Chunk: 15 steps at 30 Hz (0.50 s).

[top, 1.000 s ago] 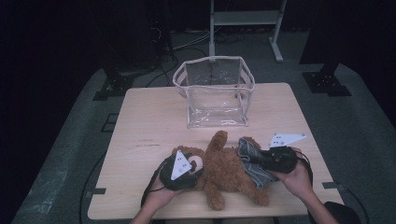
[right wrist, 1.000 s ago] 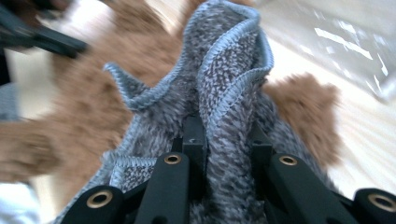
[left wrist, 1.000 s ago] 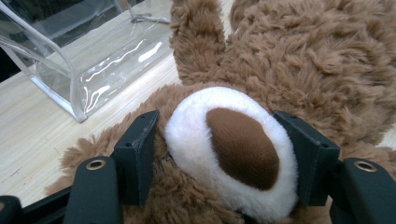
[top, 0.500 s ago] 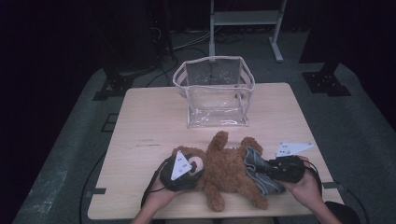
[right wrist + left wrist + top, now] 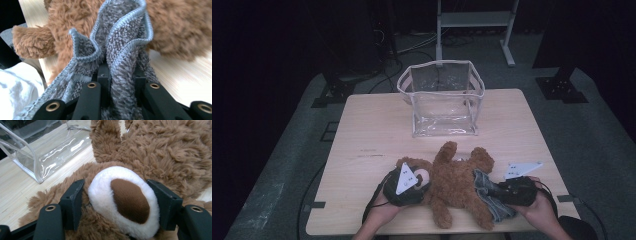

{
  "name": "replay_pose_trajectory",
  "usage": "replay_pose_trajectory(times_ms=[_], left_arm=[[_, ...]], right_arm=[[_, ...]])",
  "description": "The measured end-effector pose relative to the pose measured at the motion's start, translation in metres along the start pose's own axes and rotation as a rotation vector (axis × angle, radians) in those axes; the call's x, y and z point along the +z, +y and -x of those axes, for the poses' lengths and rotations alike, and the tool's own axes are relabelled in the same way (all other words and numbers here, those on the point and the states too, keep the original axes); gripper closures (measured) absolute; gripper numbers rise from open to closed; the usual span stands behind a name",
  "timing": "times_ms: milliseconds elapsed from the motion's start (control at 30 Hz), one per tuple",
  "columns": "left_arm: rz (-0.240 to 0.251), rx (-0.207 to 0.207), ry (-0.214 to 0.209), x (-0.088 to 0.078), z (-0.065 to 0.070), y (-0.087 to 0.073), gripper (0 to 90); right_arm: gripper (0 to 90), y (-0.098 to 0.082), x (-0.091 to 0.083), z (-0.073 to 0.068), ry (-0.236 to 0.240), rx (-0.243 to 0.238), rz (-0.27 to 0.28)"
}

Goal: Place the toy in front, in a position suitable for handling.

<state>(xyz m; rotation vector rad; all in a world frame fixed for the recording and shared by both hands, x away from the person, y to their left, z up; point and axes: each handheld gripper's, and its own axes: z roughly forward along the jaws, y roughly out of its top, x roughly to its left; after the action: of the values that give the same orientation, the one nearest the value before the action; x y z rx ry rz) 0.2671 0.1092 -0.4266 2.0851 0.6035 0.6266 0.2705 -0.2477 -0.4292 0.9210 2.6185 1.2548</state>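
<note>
The teddy bear is laid along the surface between the two grippers, its white muzzle clamped between the left gripper fingers, while the grey cloth at its legs is pinched in the closed right gripper fingers.

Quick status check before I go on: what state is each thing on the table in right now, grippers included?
Teddy bear: lying on the table, head towards the left gripper.
Grey cloth: bunched at the bear's lower body, pinched.
Clear bag: upright, open at the top, nothing seen inside.
Left gripper: jaws pressed on either side of the bear's muzzle.
Right gripper: shut on the grey cloth.
</note>
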Motion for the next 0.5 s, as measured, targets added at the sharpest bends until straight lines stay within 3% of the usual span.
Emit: replay_pose_trajectory(times_ms=[133,200,333,500], left_arm=[[0.005,0.000,-0.004,0.001,0.000,0.000,33.3],[0.004,0.001,-0.003,0.000,0.000,0.000,33.3],[0.003,0.002,-0.006,0.000,0.000,0.000,33.3],[0.000,0.017,-0.004,0.000,0.001,0.000,33.2]], right_arm=[[74.7,0.011,-0.010,-0.001,0.017,0.003,0.081],[74.7,0.018,-0.008,-0.006,0.032,-0.011,0.092],[74.7,0.021,0.001,-0.012,0.042,-0.042,0.059],[74.7,0.004,0.001,-0.007,0.059,-0.007,0.016]])
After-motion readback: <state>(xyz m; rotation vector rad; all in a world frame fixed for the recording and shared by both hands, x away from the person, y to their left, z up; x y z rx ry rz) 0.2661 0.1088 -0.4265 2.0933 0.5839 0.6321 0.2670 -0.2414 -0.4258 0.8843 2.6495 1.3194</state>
